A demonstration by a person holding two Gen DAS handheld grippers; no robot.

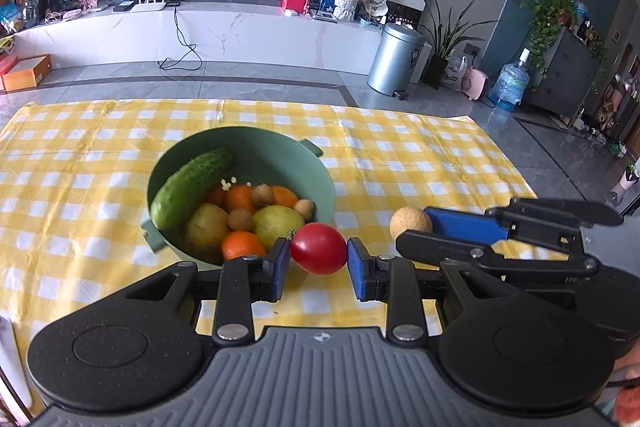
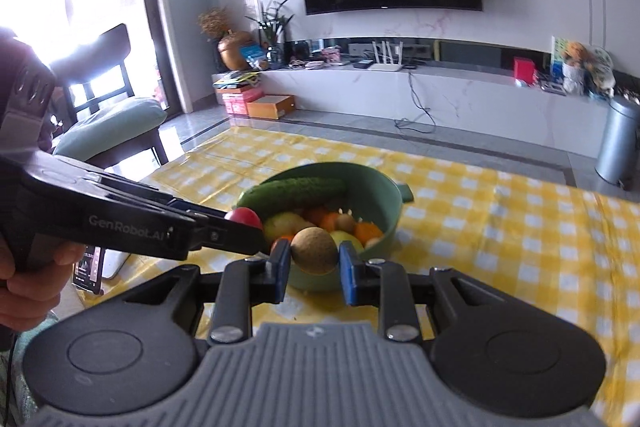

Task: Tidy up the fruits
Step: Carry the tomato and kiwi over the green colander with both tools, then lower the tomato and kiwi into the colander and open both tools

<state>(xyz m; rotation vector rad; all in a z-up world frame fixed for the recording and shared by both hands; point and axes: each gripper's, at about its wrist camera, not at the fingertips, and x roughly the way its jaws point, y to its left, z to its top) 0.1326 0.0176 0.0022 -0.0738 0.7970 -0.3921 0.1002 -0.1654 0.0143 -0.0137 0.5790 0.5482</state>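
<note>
Over table centre: green bowl [image 1: 280,155]
Cucumber [image 1: 192,187]: long axis slants against bowl's left wall
Left fingers [image 1: 319,259]: clamp tomato [image 1: 319,247]
Right fingers [image 2: 314,263]: clamp tan fruit [image 2: 314,250]

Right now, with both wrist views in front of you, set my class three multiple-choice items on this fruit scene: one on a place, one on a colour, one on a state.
1. Where does the cucumber lie?
A. On the checked cloth
B. In the green bowl, leaning on its wall
C. Between the left gripper's jaws

2. What colour is the round fruit in the left gripper?
A. Red
B. Purple
C. White

3. How does the right gripper stand?
A. Wide open, holding nothing
B. Shut on an orange
C. Shut on a round tan fruit

Answers:
1 B: the cucumber rests inside the bowl, above the oranges.
2 A: the tomato between the blue pads is red.
3 C: both pads press the tan fruit's sides in the right wrist view.
</note>
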